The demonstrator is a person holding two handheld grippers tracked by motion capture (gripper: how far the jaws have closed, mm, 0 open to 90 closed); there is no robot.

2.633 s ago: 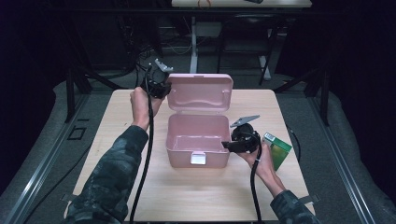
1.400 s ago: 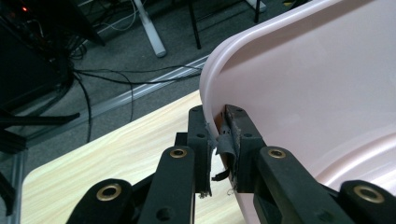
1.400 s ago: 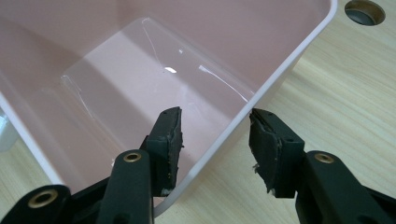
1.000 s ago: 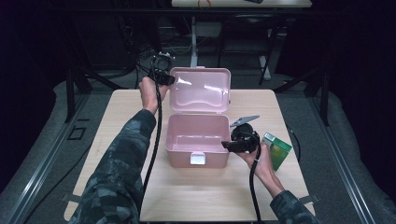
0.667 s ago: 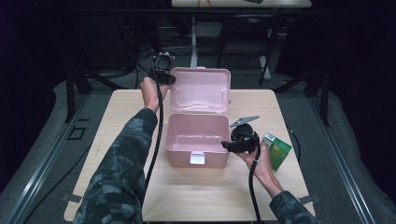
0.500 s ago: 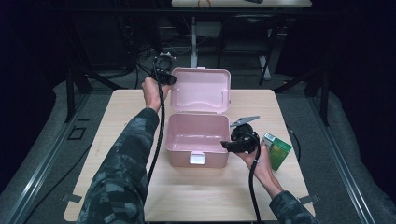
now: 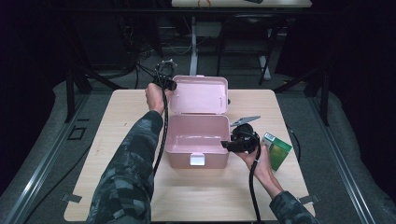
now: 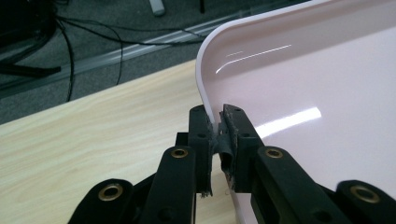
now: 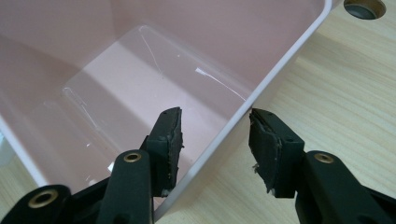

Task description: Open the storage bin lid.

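A glossy pink plastic box point(image 7: 198, 137) with rounded corners sat near the middle of a pale wooden table point(image 7: 116, 135), its hinged pink lid point(image 7: 200, 94) swung back and standing open behind it. The left gripper point(image 7: 167, 84) was clenched on the lid's upper left corner; in the left gripper view its 2 black jaws pinched the thin white-edged rim of the lid point(image 8: 299, 70) between them. The right gripper point(image 7: 229, 144) sat at the box's right wall with its jaws spread, 1 inside the bare pink interior point(image 9: 140, 79) and 1 outside over the wood, straddling the wall without pressing it. A small green carton point(image 7: 276, 150) lay on the table just right of the right gripper.
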